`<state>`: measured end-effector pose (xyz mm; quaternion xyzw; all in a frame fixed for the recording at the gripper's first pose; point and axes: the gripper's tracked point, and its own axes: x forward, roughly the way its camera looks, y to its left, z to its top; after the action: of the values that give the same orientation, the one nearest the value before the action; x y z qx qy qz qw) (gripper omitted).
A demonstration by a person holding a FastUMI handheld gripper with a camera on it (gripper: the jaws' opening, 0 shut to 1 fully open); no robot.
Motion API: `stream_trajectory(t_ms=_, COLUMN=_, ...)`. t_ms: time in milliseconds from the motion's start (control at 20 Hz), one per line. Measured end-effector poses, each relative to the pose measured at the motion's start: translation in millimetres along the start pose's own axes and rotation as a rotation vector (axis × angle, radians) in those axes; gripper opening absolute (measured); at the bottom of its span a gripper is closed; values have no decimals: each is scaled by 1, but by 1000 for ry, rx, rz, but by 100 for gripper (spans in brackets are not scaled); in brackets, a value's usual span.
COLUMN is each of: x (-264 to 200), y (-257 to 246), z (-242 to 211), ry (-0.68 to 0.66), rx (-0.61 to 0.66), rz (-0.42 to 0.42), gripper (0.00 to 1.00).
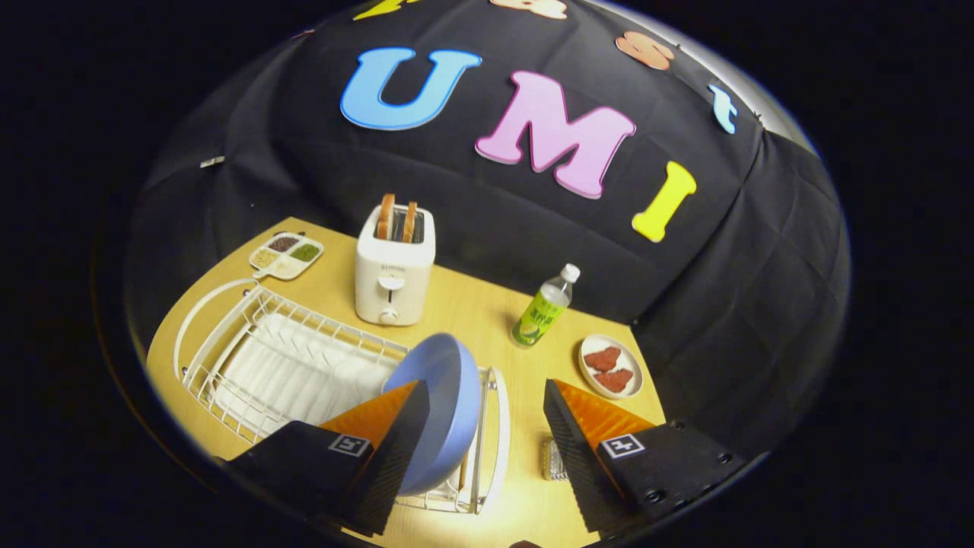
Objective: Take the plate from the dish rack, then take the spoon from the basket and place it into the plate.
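Gripper view: tongs (481,396) spread wide, tilted, left finger beside plate (441,411).

Wooden table (472,312), dish rack (251,358), toaster (394,274), bottle (544,308) (tilted), snack dish (610,369), spice tray (286,255)

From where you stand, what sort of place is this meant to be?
Probably a mock kitchen counter in a booth: a white toaster holding bread slices, a white wire dish rack with a blue plate on edge, all on a wooden table. The gripper hangs open at the plate.
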<state>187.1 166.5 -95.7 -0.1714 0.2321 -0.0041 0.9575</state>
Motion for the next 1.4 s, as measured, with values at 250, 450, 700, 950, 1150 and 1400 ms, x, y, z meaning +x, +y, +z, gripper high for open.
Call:
stream_trajectory(t_ms=250, x=21, y=13, z=-18, ry=108, rx=75, rz=41, gripper=80)
stream_trajectory(t_ms=450, x=27, y=42, z=-31, ry=202, rx=184, rz=165, gripper=60)
stream_trajectory(t_ms=700, x=25, y=63, z=-41, ry=321, rx=337, rz=254, gripper=42)
stream_trajectory(t_ms=950, x=23, y=62, z=-37, ry=289, rx=340, rz=154, gripper=37)
stream_trajectory(t_ms=1150, x=19, y=56, z=-25, ry=234, rx=300, rz=113, gripper=37)
stream_trajectory(t_ms=1400, x=18, y=30, z=-12, ry=194, rx=327, rz=59, gripper=34)
